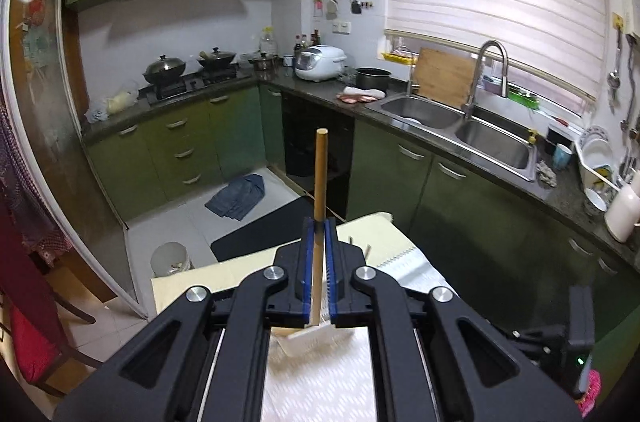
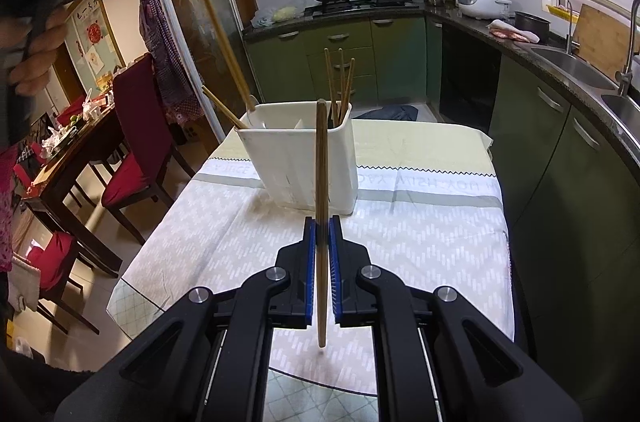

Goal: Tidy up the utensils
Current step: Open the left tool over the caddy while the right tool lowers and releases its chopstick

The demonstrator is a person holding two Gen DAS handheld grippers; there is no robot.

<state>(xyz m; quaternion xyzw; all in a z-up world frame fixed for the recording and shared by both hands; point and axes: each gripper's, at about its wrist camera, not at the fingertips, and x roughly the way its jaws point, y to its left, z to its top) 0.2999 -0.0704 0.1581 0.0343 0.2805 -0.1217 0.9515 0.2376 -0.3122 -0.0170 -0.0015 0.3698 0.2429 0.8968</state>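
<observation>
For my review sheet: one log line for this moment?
left gripper: holds long stick | right gripper: holds chopstick | white holder: chopsticks inside

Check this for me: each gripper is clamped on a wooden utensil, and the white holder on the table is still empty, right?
Not quite. The white holder already holds several wooden sticks, as the right wrist view shows. The rest stands: the left gripper and the right gripper each clamp a wooden utensil.

The white holder (image 2: 304, 158) hides the lower ends of 3 chopsticks (image 2: 340, 82).
</observation>
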